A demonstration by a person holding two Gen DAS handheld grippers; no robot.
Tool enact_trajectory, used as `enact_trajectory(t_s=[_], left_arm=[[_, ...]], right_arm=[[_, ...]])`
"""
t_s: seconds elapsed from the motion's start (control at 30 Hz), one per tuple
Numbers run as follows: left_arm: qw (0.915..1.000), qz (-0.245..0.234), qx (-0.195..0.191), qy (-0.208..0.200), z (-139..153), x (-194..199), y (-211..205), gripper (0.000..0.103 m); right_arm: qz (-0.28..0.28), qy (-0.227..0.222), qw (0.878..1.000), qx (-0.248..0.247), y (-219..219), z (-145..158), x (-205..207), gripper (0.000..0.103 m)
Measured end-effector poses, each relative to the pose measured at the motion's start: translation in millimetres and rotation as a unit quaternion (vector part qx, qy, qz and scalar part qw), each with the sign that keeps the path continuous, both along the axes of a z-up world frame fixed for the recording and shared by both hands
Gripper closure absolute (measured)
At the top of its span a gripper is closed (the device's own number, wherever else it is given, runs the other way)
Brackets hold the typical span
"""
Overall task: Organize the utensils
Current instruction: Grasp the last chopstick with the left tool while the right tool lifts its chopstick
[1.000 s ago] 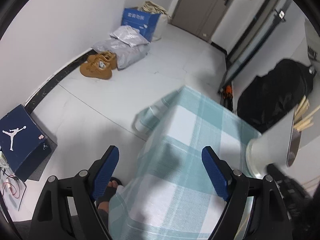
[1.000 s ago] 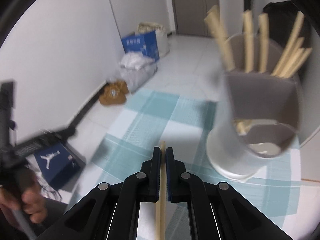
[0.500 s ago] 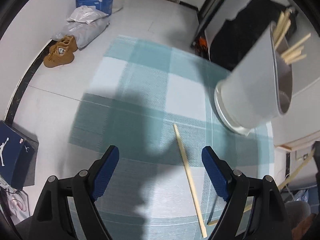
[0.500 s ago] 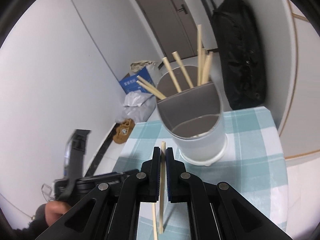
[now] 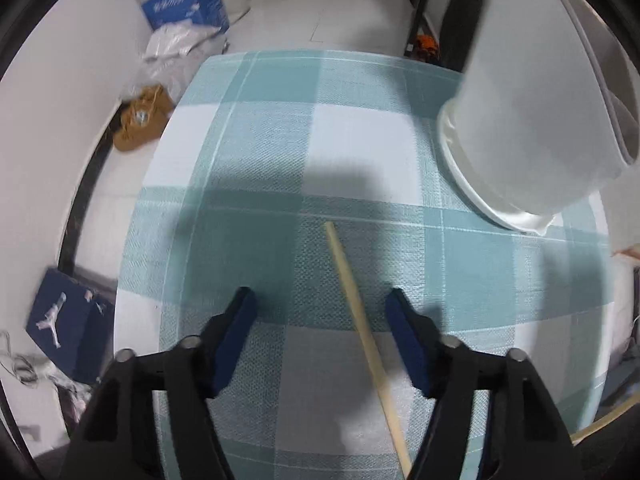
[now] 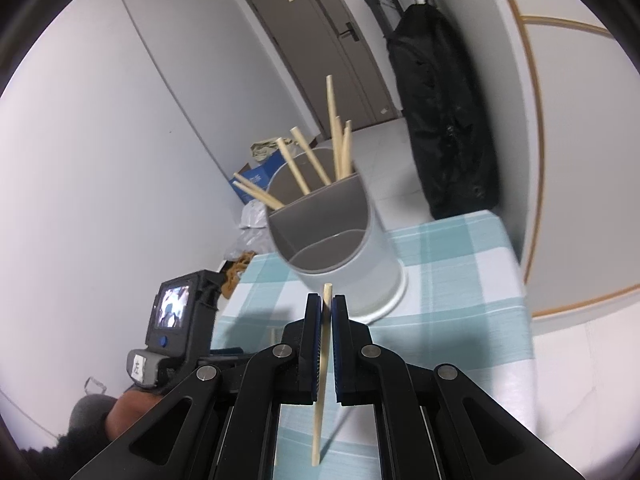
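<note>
A wooden chopstick (image 5: 352, 300) lies on the teal checked tablecloth (image 5: 360, 140). My left gripper (image 5: 320, 312) points down over it with its jaws closing. The stick lies between the blue pads (image 5: 240, 320), nearer the right one, and neither pad touches it. The white two-compartment holder (image 5: 520, 132) stands at the table's far right. In the right wrist view my right gripper (image 6: 327, 300) is shut on another chopstick (image 6: 320, 400), held upright in front of the holder (image 6: 340, 248). Several chopsticks (image 6: 336, 140) stand in its back compartment. The front compartment looks empty.
Tan shoes (image 5: 140, 132), a blue carton (image 5: 188, 4) and a navy shoe box (image 5: 68, 328) lie on the floor left of the table. A black bag (image 6: 444, 120) leans by the wall behind the table. A person's hand holds the left gripper's body (image 6: 176, 320).
My left gripper swung from the table's edge to above the lying chopstick, and its jaws have narrowed. My right gripper drew back from the holder, still gripping its chopstick.
</note>
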State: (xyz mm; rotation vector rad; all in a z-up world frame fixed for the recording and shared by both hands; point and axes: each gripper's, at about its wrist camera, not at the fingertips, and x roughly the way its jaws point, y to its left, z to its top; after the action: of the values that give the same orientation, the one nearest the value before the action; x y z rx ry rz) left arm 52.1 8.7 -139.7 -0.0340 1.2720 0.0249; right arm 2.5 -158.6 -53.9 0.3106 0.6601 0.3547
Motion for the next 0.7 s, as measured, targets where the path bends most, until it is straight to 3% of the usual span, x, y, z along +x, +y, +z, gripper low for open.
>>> enact_trajectory(t_s=[0.1,0.2,0.3,0.47,0.6,0.7], left_arm=[[0.9999,-0.016,-0.005,0.001,3,-1,-8,0.084],[0.9997,-0.02,-0.011,-0.001,3,-4,-11,0.098],[0.9997,-0.015,-0.019,-0.005,3,-4,-7,0.099],[0.9974,0.015,-0.069,-0.016,0,0,3,0.1],[0.997,0.019,-0.068,-0.03,1,3,-1,0.1],[0.9945,0.028,-0.097,-0.026,1,3,6,0.101]], right_arm=[[-0.004,-0.004,1.0,-0.018,-3,-3,0,0.098],[-0.003,-0.005,1.0,-0.015,-6,-1,-4,0.098],[0.0,-0.008,1.0,-0.013,-7,2,-7,0.098],[-0.001,-0.01,1.0,-0.006,-9,1,-6,0.099],[-0.009,-0.007,1.0,0.001,-13,2,-5,0.099],[-0.018,0.004,1.0,0.01,-17,-1,-3,0.099]])
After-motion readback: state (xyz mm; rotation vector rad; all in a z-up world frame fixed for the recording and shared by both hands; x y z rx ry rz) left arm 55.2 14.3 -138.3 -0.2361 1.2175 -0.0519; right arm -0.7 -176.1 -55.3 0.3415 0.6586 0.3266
